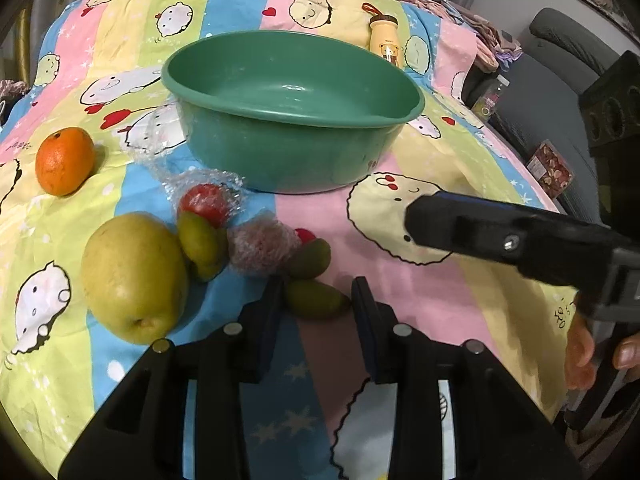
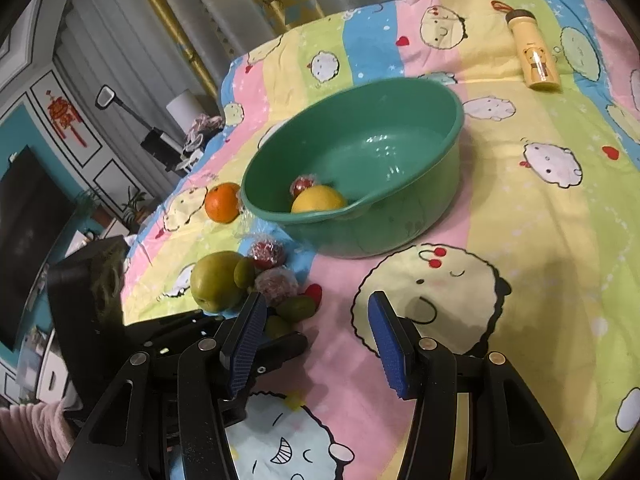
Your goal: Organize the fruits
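Note:
My left gripper [image 1: 318, 294] points down at a cluster of fruit on the cartoon cloth, with its pads against the sides of a small green fruit [image 1: 316, 300] that rests on the cloth. Beside it lie another green fruit [image 1: 310, 258], two wrapped red fruits [image 1: 262, 250] [image 1: 204, 200], a green fruit [image 1: 198, 238], a big yellow-green pear [image 1: 134, 276] and an orange [image 1: 64, 160]. The green basin [image 2: 400, 236] holds a yellow fruit [image 2: 318, 200] and a wrapped red fruit [image 2: 302, 186]. My right gripper [image 2: 316, 300] hovers open and empty to the right of the cluster.
A yellow bottle [image 2: 534, 56] lies on the cloth behind the basin. A pile of clothes [image 1: 480, 36], a grey chair [image 1: 560, 60] and a snack box [image 1: 550, 168] stand past the table's right edge. A hand [image 1: 580, 356] holds the right gripper.

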A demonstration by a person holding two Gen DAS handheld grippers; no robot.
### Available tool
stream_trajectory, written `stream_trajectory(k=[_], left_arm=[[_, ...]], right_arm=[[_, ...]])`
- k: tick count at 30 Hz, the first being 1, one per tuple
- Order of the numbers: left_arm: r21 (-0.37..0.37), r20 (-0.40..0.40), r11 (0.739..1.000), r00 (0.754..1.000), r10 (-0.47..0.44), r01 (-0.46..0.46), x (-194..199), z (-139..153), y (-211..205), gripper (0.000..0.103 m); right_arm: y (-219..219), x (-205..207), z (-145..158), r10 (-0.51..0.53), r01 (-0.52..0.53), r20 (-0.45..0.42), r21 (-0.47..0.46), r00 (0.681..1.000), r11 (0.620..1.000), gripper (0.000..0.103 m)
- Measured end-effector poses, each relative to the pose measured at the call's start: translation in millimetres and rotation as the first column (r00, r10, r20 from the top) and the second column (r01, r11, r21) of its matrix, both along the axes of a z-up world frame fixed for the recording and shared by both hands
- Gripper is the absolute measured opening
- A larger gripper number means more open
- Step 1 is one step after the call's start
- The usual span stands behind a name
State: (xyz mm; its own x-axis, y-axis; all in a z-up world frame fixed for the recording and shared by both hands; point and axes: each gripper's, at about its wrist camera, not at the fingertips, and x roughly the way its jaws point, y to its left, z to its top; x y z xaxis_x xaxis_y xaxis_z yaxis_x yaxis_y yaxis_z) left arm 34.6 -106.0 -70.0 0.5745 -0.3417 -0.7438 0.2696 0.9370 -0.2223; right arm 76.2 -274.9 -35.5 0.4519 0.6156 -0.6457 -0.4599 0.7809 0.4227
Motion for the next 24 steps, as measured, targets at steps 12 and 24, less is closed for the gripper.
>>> stream_trajectory(k=[12, 24], left_arm=[[0.007, 0.007, 1.000, 1.000, 0.002, -0.002, -35.9, 11.9, 35.3, 0.034], [-0.033, 0.009, 0.999, 1.000, 0.022, -0.022, -52.5, 16.5, 53.5, 0.035]], right_arm=[[36.2, -1.4, -12.5, 0.079, -0.079, -0.007, -0.105, 0.997, 0.991, 0.054], [77.6, 1.5, -23.1, 0.135, -0.119, 0.039, -0.280, 0.990, 0.953, 0.054]])
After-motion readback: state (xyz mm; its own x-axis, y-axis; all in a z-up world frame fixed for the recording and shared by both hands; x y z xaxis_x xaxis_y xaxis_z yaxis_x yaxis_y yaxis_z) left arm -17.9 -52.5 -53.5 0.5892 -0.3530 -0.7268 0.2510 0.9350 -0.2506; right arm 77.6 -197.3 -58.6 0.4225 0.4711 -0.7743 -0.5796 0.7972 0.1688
